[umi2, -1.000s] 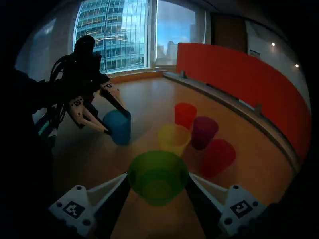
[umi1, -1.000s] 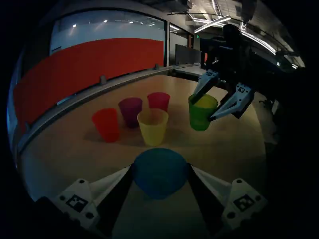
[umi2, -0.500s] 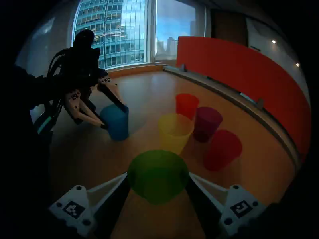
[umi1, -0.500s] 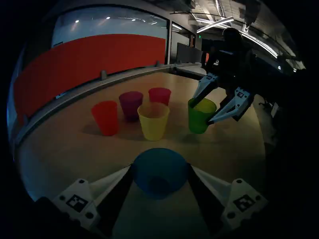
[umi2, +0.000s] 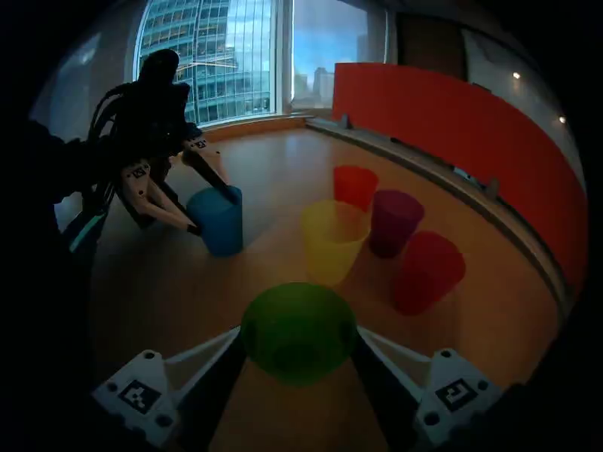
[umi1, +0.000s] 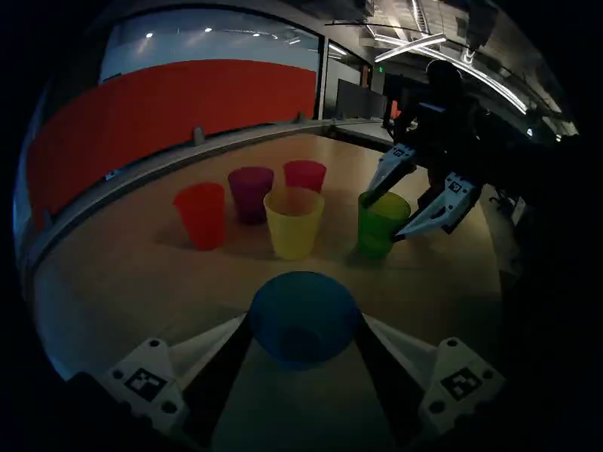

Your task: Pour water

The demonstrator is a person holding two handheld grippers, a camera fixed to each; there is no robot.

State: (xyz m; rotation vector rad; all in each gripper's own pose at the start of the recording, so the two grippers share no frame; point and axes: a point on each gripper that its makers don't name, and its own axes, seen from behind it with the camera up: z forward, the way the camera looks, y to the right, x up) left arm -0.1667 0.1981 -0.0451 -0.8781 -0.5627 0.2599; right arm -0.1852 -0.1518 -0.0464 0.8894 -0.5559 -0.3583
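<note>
Left gripper (umi1: 302,331) clamped on the blue cup (umi1: 304,313), right gripper (umi2: 299,339) likewise on the green cup (umi2: 299,320), which has sunk to table (umi1: 151,286) level beside the yellow cup (umi1: 292,222), upright; pour apparently not begun.

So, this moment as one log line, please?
left hand-held gripper shut on blue cup | right hand-held gripper shut on green cup | both upright | no pouring yet

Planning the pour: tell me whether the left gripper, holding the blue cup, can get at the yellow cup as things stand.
Probably yes. The yellow cup stands straight ahead of the left gripper, bare table between; the green cup held by the right gripper sits off to the side.
</note>
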